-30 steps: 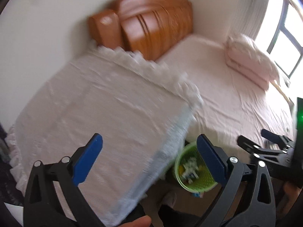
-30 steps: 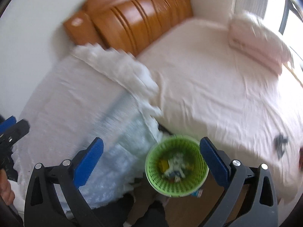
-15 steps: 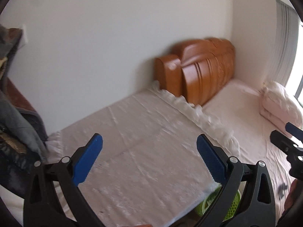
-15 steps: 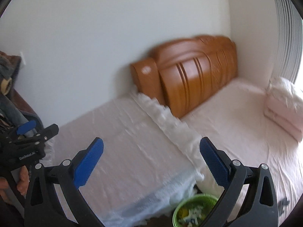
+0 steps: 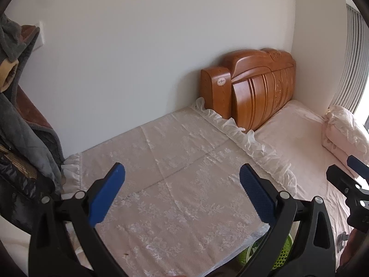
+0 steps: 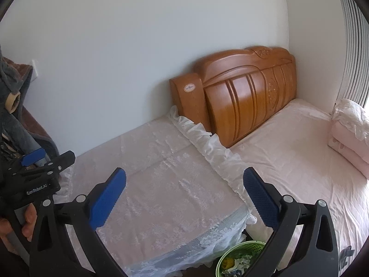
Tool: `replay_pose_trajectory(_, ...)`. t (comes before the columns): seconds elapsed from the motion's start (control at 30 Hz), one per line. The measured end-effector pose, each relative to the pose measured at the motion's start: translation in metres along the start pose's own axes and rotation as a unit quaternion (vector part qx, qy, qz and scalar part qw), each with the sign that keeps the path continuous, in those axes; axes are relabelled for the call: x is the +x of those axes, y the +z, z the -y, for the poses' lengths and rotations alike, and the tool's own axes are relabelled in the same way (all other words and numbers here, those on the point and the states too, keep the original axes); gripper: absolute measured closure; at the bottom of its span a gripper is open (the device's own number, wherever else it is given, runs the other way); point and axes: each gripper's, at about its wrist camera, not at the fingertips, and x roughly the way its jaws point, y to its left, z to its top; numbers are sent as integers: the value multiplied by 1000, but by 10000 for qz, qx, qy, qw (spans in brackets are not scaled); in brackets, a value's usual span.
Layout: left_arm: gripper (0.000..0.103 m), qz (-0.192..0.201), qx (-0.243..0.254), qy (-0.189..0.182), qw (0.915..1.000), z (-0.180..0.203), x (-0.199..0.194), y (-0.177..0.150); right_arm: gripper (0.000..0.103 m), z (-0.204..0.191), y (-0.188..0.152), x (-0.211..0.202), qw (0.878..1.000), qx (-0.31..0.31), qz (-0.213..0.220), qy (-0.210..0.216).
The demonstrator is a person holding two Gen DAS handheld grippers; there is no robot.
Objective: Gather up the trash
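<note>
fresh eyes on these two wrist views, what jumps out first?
The carved orange wooden headboard against the white wall, at the head of the pink bed, draws the eye first. Next is the lace cloth with a ruffled edge covering the surface beside the bed. Low in the gap between them sits a green mesh basket already holding scraps, framed by the open, empty right gripper; the left gripper is open too.

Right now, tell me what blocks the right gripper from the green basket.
Nothing visible. The right gripper is open and empty, and the green basket sits below it on the floor, beside the lace cover's hanging edge, its open top exposed.
</note>
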Motion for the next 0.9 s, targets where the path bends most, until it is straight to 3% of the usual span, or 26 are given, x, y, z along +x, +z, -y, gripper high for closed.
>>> replay_pose_trajectory(0.4, 8, -58, 44, -219, 9997, 10, 2, -4, 2, 13, -6, -3, 9996, 114, -43, -270)
replay_pose_trajectory(0.9, 8, -52, 53, -235, 9997, 15, 2, -4, 2, 16, -5, -5, 9995, 129, -35, -298)
